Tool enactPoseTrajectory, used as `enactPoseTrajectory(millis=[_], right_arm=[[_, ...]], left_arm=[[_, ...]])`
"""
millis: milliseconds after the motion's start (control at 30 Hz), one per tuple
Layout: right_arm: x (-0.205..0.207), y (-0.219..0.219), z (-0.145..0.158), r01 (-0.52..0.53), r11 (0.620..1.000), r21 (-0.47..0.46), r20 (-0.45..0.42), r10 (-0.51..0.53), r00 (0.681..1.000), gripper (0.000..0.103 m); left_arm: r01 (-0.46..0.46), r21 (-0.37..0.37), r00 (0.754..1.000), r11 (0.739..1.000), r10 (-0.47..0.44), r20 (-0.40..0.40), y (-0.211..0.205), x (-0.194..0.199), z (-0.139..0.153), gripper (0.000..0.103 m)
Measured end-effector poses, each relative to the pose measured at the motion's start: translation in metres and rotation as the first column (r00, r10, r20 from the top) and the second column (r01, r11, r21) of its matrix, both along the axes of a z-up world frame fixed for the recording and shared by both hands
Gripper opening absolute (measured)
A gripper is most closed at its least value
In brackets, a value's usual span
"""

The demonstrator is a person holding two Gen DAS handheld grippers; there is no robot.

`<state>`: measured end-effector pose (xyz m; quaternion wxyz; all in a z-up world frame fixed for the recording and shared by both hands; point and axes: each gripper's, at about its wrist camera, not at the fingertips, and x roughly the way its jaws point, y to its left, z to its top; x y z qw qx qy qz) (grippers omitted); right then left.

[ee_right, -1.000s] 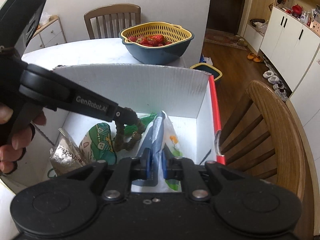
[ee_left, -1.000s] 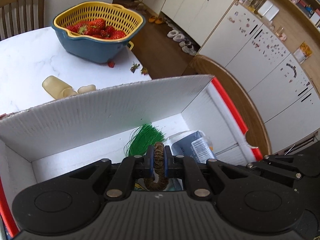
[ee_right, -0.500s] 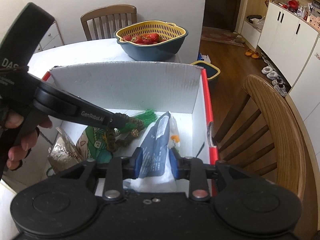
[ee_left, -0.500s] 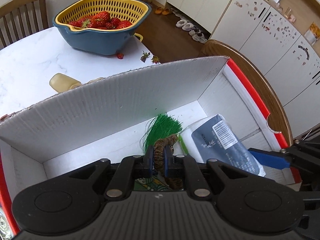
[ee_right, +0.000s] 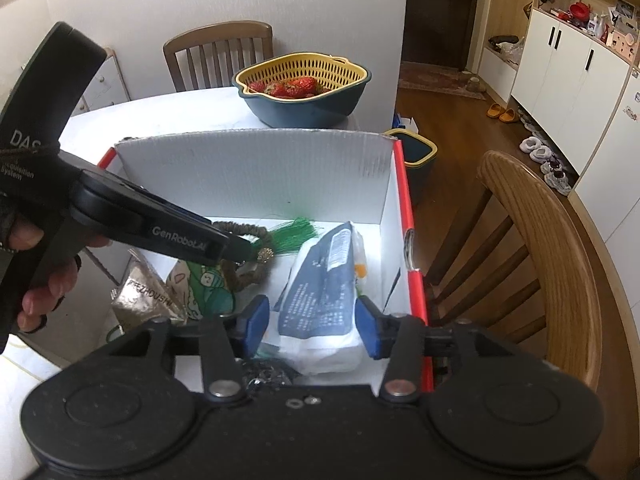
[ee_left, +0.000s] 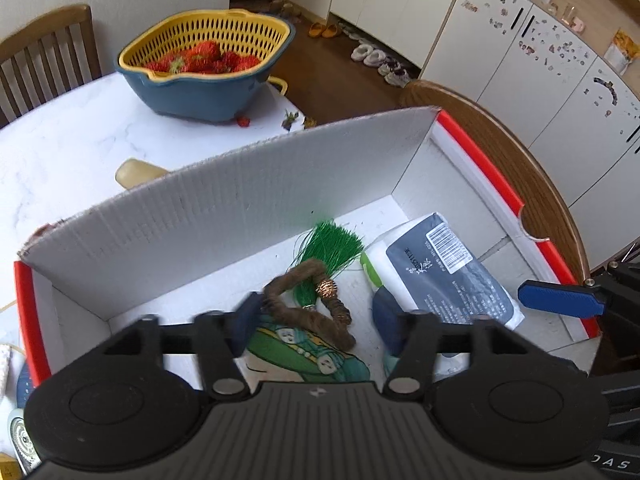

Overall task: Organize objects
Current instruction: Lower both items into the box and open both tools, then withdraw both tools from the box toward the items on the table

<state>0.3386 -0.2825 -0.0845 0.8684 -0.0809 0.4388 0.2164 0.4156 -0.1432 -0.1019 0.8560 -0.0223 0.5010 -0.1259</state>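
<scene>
Both tools hang over the white corrugated cardboard box with red edges [ee_left: 248, 200], and both have their jaws wide apart, holding nothing. The left gripper [ee_left: 316, 322] is just above the brown braided cord with a green tassel and a small golden bead [ee_left: 308, 292], which lies on the box floor and partly on a green illustrated packet [ee_left: 304, 360]. The right gripper [ee_right: 310, 322] stands on both sides of the dark blue and white soft pouch [ee_right: 324, 292], which lies near the right wall of the box; I cannot tell if the pads touch it. I think the main risk is this: if either tool goes lower or closes again, a pad may catch the loose tassel threads or the pouch and drag them out. The two tools are also near each other, so they could collide. A crumpled silver foil bag [ee_right: 140, 300] sits at the left side of the box. On the white marble surface [ee_left: 60, 152] behind, a yellow strainer in a blue bowl [ee_left: 208, 68] holds red strawberries [ee_left: 200, 56].
</scene>
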Motion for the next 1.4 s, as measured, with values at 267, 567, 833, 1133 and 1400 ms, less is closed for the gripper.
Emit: enactPoseTrajectory(millis=[267, 567, 833, 1133, 1400], right_arm=[[-0.014, -0.016, 0.010, 0.013, 0.998, 0.061, 0.006, -0.013, 1.000, 0.059], [-0.030, -0.027, 0.025, 0.013, 0.992, 0.123, 0.035, -0.018, 0.999, 0.067], [-0.047, -0.023, 0.045, -0.005, 0.986, 0.168, 0.073, -0.008, 0.997, 0.079], [-0.066, -0.006, 0.062, 0.004, 0.977, 0.215, 0.109, -0.028, 0.994, 0.092], [-0.086, 0.021, 0.073, 0.018, 0.970, 0.242, 0.126, -0.050, 0.991, 0.098]], left_arm=[[0.007, -0.005, 0.999, 1.000, -0.007, 0.048, -0.002, -0.017, 0.018, 0.065], [0.006, -0.023, 0.993, 1.000, -0.004, 0.122, 0.007, -0.053, 0.047, 0.065], [-0.001, -0.060, 0.982, 0.998, 0.012, 0.190, 0.027, -0.091, 0.075, 0.074], [-0.002, -0.110, 0.970, 0.994, 0.029, 0.242, 0.060, -0.125, 0.094, 0.092], [0.051, -0.131, 0.943, 0.990, -0.005, 0.332, 0.100, -0.159, 0.108, 0.103]])
